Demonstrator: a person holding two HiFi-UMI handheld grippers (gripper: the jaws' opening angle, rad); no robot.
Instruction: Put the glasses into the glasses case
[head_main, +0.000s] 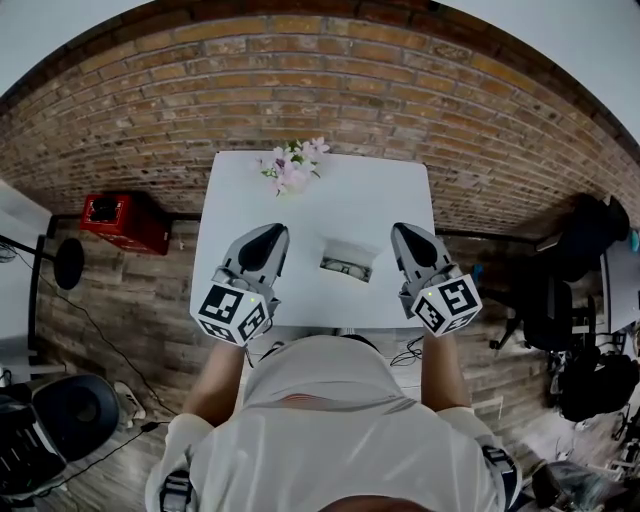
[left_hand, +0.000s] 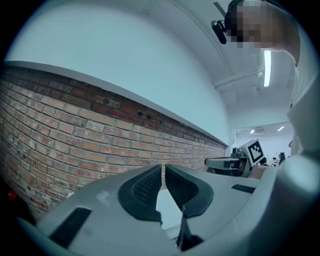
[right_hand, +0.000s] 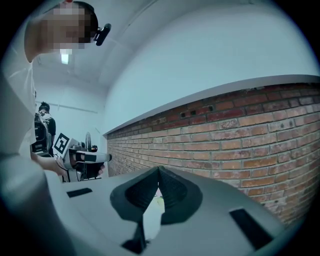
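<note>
A small pale glasses case (head_main: 347, 262) lies on the white table (head_main: 370, 195) between my two grippers, with something dark showing at its near side; I cannot tell whether that is the glasses. My left gripper (head_main: 275, 232) hovers over the table to the left of the case, and its tips (left_hand: 163, 167) are together with nothing between them. My right gripper (head_main: 400, 230) is to the right of the case and is shut and empty (right_hand: 159, 170). Both point level toward the brick wall. Neither touches the case.
A bunch of pink and white flowers (head_main: 292, 165) stands at the table's far edge. A brick wall (head_main: 320, 90) is behind the table. On the floor are a red box (head_main: 125, 220) at left and dark chairs and bags (head_main: 585, 300) at right.
</note>
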